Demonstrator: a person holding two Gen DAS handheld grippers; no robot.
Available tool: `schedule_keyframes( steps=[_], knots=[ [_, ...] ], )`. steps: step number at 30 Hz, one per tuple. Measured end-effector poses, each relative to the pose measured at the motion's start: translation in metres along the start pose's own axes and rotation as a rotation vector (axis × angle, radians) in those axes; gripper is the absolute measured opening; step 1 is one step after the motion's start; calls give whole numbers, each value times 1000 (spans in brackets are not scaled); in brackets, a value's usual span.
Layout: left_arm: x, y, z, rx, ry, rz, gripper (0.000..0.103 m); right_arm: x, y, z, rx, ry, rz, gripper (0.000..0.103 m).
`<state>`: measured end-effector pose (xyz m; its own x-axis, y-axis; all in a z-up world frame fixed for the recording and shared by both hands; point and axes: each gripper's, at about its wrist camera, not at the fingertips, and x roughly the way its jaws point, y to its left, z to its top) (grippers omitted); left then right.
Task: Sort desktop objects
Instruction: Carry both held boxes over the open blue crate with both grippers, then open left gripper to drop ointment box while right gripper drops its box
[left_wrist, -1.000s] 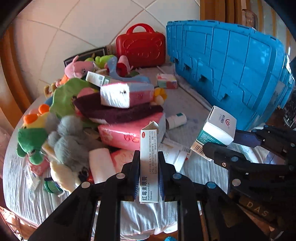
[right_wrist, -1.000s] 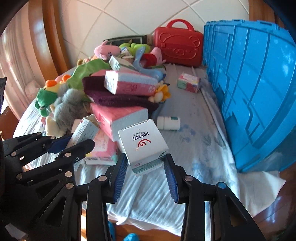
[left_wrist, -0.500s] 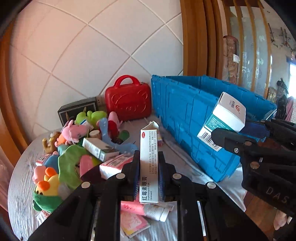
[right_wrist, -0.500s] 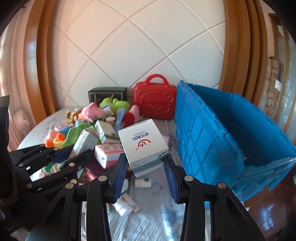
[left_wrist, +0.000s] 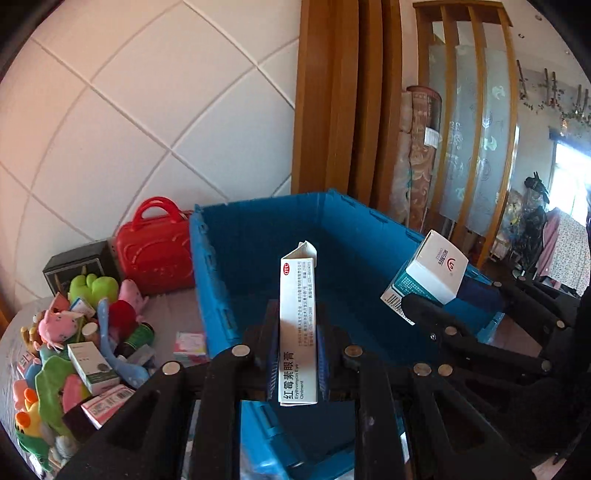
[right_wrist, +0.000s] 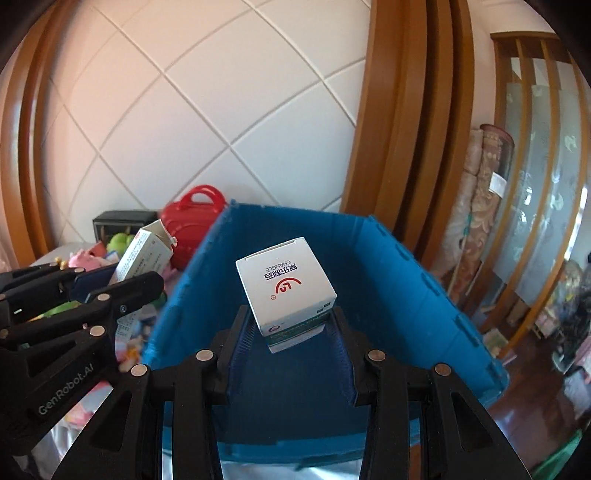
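Boxes go in the blue bin (left_wrist: 258, 236), w/ toys (left_wrist: 59, 325) left on the table. Left gripper (left_wrist: 297, 354) pinches the tall ointment box (left_wrist: 298, 325) upright over it. Right gripper (right_wrist: 295, 343) squeezes the white med box (right_wrist: 286, 280), also above the bin, ready to drop.

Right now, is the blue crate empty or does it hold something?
Empty as far as visible: only bare blue floor shows inside the blue crate; the near corner is hidden behind the claws.

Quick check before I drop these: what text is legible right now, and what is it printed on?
"红霉素眼膏 Erythromycin Eye Ointment": tall ointment box in the left tongs.
"CHANGLE", red logo: white box in the right tongs.
"GenRobot.AI": left tongs' side, in the right wrist view.
Finer print, the barcode, and table boxes: too small.
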<state>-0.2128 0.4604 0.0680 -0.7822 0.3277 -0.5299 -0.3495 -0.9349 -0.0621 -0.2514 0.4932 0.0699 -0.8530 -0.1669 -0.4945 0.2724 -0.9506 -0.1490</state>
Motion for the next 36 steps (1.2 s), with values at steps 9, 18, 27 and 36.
schedule_keyframes(
  steps=[9,18,27,36],
  knots=[
    [112,-51,-20,-69,387,-41,17,63,-85,-44,-13,228,-41,40],
    [134,-67,-32,-27,511,36,17,88,-121,-59,-28,301,-54,40],
    [140,-74,-39,10,601,71,17,96,-125,-66,-104,359,-78,41],
    [109,-68,-32,-6,474,35,17,88,-132,-62,-87,331,-77,76]
  ],
)
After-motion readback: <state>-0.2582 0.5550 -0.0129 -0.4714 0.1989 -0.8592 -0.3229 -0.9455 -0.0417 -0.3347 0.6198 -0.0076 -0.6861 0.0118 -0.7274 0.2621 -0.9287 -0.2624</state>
